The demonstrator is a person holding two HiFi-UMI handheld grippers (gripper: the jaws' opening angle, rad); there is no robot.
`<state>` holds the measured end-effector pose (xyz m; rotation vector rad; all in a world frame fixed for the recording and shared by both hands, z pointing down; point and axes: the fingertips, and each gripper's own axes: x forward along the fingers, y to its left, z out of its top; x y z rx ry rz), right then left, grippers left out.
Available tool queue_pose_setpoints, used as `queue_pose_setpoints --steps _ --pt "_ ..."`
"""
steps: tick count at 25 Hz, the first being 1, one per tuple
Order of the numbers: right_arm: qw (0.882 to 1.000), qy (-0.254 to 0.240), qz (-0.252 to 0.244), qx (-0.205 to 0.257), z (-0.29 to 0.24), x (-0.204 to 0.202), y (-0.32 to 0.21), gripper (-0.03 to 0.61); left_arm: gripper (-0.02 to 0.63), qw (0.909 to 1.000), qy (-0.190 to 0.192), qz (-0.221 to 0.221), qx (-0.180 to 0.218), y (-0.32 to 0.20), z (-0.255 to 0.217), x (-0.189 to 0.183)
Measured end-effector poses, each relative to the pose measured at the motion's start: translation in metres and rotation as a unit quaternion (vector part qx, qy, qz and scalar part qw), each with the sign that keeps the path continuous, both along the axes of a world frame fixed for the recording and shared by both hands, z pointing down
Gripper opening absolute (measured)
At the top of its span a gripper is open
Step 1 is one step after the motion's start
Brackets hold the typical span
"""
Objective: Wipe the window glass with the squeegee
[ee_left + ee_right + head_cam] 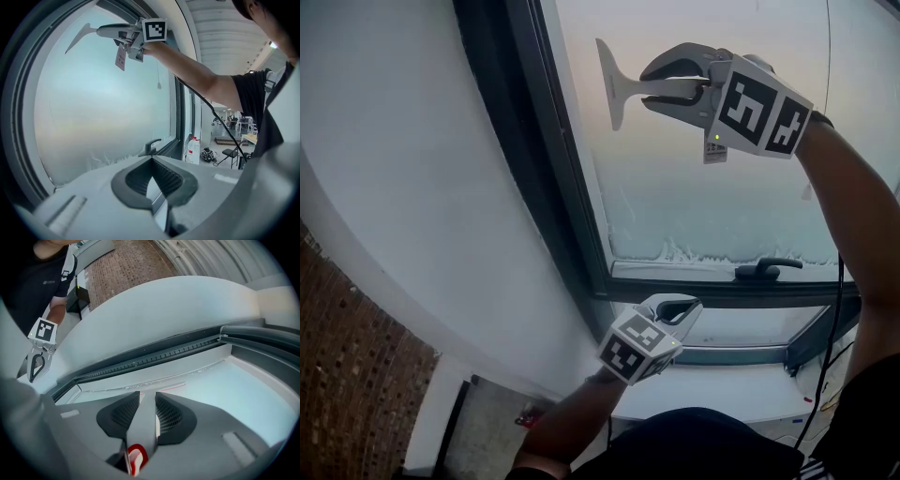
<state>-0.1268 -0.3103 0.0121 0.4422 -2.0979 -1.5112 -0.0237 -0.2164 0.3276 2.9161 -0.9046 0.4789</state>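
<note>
Left gripper (682,307) idle, jaws together, empty; right gripper (652,86) clamps the squeegee (614,90) handle, blade at window glass (703,187); likely light, rigid, best held mid-handle.

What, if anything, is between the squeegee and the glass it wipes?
Nothing visible. The right gripper holds the squeegee up by the glass. Nothing sticks out over the glass below it; the window handle sits down on the bottom frame.

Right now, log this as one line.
right claw: shut on white plastic squeegee; blade near hazy window glass, upper left; left claw: shut, empty
</note>
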Motion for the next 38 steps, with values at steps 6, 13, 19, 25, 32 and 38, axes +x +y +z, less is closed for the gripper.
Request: queue_pose_setpoints --steps 6,13,19,25,32,38 --pt "1.0 -0.008 0.014 -0.001 -0.001 0.038 0.004 0.132 0.0 0.9998 -0.004 0.02 -0.004 0.006 0.003 0.031" --pt "0.999 -0.002 0.04 0.011 0.006 0.088 0.007 0.132 0.0 0.999 -0.005 0.043 -0.01 0.011 0.006 0.068" --pt "0.998 -0.002 0.059 0.015 0.008 0.131 0.01 0.132 0.0 0.998 -0.004 0.062 -0.013 0.015 0.008 0.1" --pt "0.997 -0.014 0.079 0.017 0.004 0.176 0.016 0.132 0.0 0.997 -0.01 0.073 -0.02 0.018 0.018 0.123" --pt "0.995 -0.029 0.097 0.017 -0.004 0.224 0.021 0.132 0.0 0.9964 -0.015 0.082 -0.014 0.023 0.02 0.148" --pt "0.993 -0.034 0.112 0.02 -0.008 0.256 0.024 0.132 0.0 0.9965 -0.014 0.079 -0.021 0.025 0.027 0.16"
